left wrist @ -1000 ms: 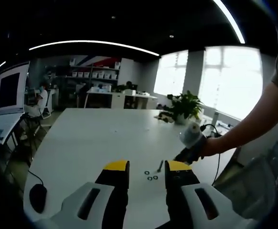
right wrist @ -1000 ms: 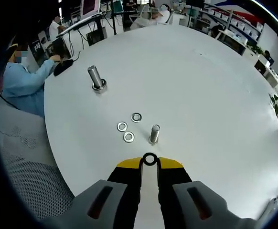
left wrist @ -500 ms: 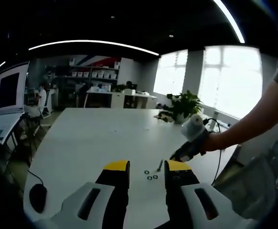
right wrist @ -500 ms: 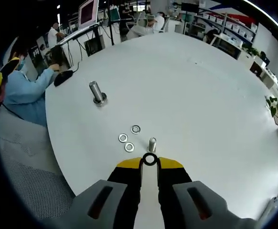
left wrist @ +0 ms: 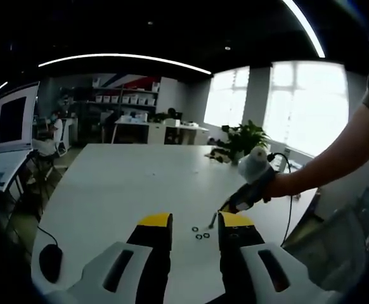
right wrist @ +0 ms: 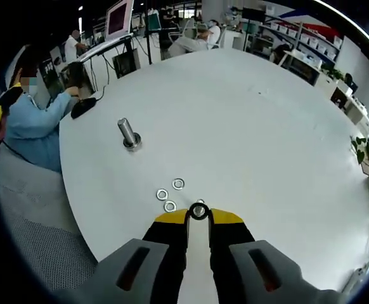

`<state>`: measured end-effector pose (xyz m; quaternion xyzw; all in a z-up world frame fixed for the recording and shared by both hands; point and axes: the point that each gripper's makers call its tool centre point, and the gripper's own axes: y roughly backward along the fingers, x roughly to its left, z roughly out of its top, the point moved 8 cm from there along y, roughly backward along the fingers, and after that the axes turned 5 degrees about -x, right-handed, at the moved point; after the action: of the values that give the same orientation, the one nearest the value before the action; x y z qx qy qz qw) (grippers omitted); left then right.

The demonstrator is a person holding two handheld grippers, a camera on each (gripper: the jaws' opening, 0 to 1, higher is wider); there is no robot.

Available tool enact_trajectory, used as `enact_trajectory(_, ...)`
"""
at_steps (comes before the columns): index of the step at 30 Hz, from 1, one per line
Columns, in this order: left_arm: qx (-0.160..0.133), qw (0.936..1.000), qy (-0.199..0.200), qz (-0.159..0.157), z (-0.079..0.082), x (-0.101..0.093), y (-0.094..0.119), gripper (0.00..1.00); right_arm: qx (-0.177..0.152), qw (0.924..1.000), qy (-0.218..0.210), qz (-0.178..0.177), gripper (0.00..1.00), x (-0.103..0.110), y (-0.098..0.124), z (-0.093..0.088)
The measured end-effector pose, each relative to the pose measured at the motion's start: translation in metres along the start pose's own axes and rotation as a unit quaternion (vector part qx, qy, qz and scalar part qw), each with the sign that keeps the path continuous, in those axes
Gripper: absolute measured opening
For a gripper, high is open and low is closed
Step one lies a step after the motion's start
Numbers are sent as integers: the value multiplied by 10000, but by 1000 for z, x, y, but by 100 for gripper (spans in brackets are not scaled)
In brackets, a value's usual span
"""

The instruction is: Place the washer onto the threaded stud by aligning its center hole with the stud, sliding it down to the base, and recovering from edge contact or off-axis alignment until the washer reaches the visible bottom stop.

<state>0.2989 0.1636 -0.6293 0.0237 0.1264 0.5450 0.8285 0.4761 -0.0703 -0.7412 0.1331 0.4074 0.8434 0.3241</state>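
In the right gripper view my right gripper (right wrist: 199, 216) is shut on a dark washer (right wrist: 199, 211), held on edge at its tips. The threaded stud (right wrist: 200, 202) stands on the white table (right wrist: 267, 126) directly behind the washer, with little more than its top showing. In the left gripper view the stud (left wrist: 213, 220) stands just beyond my left gripper (left wrist: 194, 221), which is open with nothing between its jaws. There the right gripper (left wrist: 234, 206) reaches in from the right, down to the stud's top, held by a person's hand (left wrist: 272, 187).
Three loose washers (right wrist: 170, 195) lie left of the stud. A second stud (right wrist: 129, 133) with a washer at its base stands farther left. A dark mouse (right wrist: 83, 106) lies near the table edge, beside a seated person in blue (right wrist: 26, 120). A potted plant (left wrist: 245, 140) stands far back.
My right gripper has carried the washer forward until it overlaps the stud's top. In the left gripper view it has swung in toward the stud. The left gripper has stayed put.
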Motion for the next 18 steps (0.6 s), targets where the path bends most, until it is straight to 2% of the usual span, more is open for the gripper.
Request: enact_trajectory(18,22,10000,5,25,0,1,0,26,93,9999,145,-9,14,-3,-5,7)
